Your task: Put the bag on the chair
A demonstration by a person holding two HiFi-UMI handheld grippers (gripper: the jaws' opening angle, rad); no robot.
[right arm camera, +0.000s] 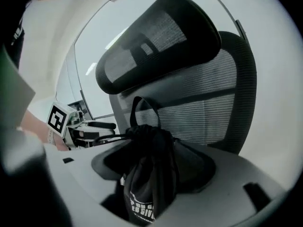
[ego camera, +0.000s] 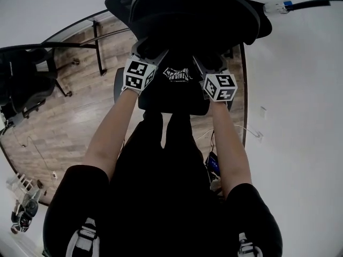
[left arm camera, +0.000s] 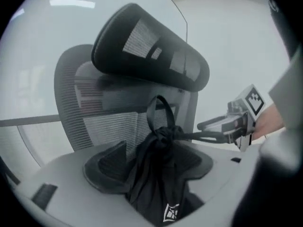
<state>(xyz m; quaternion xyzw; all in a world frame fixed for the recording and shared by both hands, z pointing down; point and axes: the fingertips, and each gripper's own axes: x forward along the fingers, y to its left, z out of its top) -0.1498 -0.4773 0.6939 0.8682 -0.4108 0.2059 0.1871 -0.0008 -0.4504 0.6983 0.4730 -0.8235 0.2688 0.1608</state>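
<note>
White capital lettering [right arm camera: 141, 211] is printed low on the black bag [right arm camera: 149, 160]. In the right gripper view it runs in short lines, but folds and blur leave no whole word readable. The left gripper view shows a small white square emblem [left arm camera: 171, 213] on the bag, its detail unclear. From the head view the print is a white jagged graphic, unreadable. The left cube [ego camera: 139, 75] and right cube [ego camera: 220, 87] carry black-and-white square code markers, not letters.

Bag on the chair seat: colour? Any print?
Black bag, white print near its lower end; shows best in the right gripper view.
</note>
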